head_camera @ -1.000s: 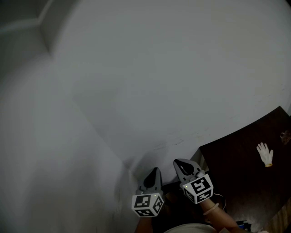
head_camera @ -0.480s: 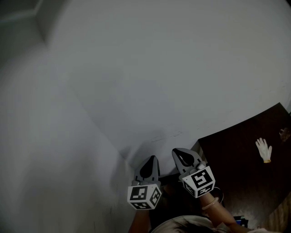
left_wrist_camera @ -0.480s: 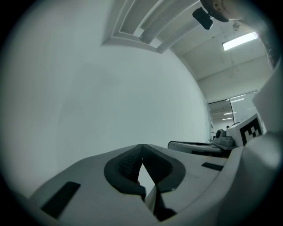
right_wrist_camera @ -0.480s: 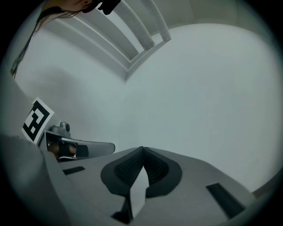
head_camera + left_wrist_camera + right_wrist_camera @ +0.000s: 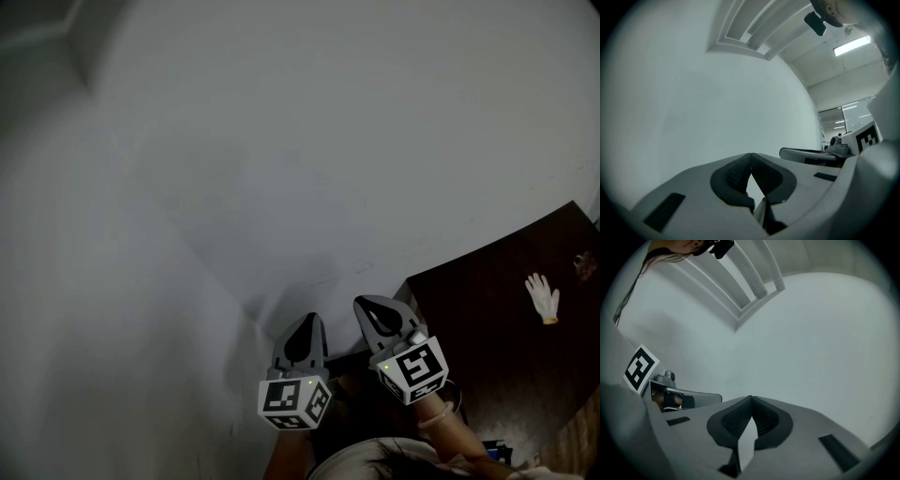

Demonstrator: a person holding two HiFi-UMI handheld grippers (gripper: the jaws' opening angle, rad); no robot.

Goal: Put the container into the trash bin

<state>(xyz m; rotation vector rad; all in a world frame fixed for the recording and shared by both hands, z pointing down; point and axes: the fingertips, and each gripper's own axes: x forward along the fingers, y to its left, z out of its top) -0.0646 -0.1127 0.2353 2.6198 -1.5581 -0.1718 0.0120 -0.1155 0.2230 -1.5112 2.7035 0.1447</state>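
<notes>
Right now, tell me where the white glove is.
In the head view, the white glove lies on the dark table at the far right, well clear of the right gripper to its left.

Pale wall (image 5: pixel 309 150) fills view ahead of me. Dark bench (image 5: pixel 487 328) at my lower right, white glove (image 5: pixel 543 297) lying on it. Ceiling light strip (image 5: pixel 852 45) lit, overhead.

The left gripper (image 5: pixel 308 319) is grey, the table (image 5: pixel 487 323) dark brown.
</notes>
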